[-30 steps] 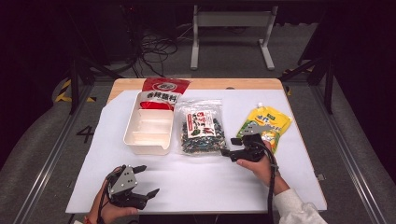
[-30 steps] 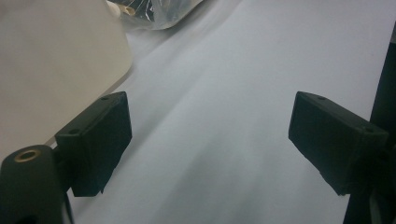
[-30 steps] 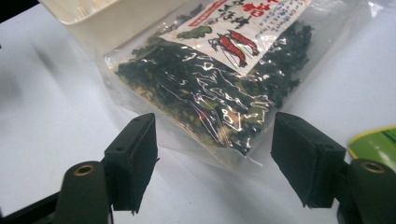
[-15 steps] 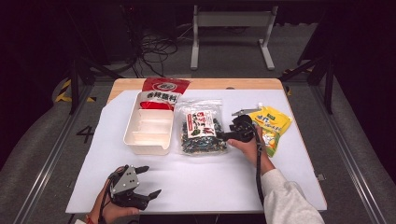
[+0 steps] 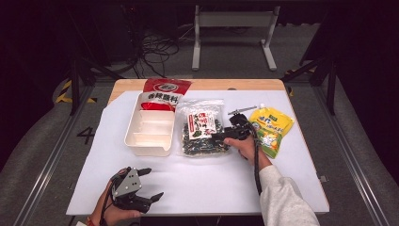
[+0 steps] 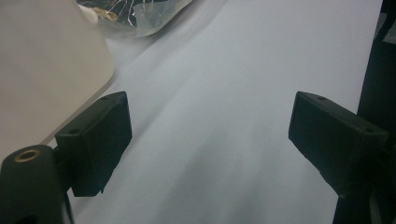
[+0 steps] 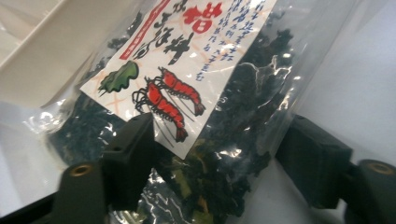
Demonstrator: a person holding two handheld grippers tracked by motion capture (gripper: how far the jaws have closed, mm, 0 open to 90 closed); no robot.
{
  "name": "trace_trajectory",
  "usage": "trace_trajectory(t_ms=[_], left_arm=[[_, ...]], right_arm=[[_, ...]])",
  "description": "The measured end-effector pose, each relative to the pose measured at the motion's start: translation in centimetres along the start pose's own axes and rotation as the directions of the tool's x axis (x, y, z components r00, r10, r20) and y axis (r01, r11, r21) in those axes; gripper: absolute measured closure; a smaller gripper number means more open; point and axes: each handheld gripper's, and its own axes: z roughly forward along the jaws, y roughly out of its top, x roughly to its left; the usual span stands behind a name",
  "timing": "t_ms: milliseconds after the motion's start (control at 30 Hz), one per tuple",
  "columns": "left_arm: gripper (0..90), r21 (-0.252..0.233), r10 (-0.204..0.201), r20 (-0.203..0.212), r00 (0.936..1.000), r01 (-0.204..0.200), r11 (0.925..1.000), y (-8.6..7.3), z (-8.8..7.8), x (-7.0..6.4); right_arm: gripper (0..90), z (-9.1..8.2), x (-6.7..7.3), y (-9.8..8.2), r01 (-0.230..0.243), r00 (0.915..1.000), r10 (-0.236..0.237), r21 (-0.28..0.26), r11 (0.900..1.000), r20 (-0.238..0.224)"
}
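Note:
A clear bag of dark seaweed point(image 5: 201, 128) with a white shrimp label lies flat in the middle of the table. My right gripper point(image 5: 218, 136) reaches over its right edge. In the right gripper view the bag point(image 7: 224, 107) lies between the jaws of the right gripper point(image 7: 219, 158). They have just been closing, and I see a gap between the right one and the dark contents. My left gripper point(image 5: 147, 184) rests near the front left edge. Its jaws stand wide apart in the left gripper view, with the left gripper point(image 6: 208, 140) holding nothing over the white cover.
A white divided tray point(image 5: 141, 141) stands left of the bag, with a red packet point(image 5: 165, 90) behind it. A yellow pouch point(image 5: 272, 128) lies to the right of my right hand. The tray's wall point(image 6: 46, 60) is close on the left gripper's left side.
My right gripper has moved left and away from me, from beside the yellow pouch onto the seaweed bag's right edge. The left gripper has stayed where it was.

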Motion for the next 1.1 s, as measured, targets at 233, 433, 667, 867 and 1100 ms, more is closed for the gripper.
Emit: trace_trajectory(t_ms=[233, 433, 667, 867, 1100], left_arm=[[14.3, 0.001, -0.003, 0.011, 0.9999, 0.003, 1.0000, 0.1, 0.2, 0.1], [14.4, -0.008, -0.007, 0.017, 0.9998, 0.007, 0.9999, 0.3, 0.3, 0.0], [14.4, -0.033, -0.023, 0.020, 0.9995, 0.024, 0.9992, 0.8, 0.3, 0.3], [14.4, -0.093, -0.058, 0.013, 0.9982, 0.059, 0.9939, 2.5, 0.4, 1.1], [14.0, -0.108, -0.049, 0.016, 0.9986, 0.051, 0.9929, 4.3, 1.1, 1.1]], right_arm=[[60.2, -0.5, -0.8, -0.1, -0.003, 0.9968, 0.004, 0.017, 1.000, -0.080], [75.8, -1.3, -0.4, -0.8, 0.038, 0.9970, -0.041, -0.044, 0.998, -0.065], [80.5, -2.2, 0.2, -2.1, 0.098, 0.9927, -0.107, -0.146, 0.984, -0.055], [80.4, -3.3, 1.1, -3.6, 0.171, 0.9834, -0.180, -0.217, 0.961, -0.022], [82.1, -4.8, 1.8, -5.2, 0.254, 0.9641, -0.266, -0.292, 0.922, 0.000]])
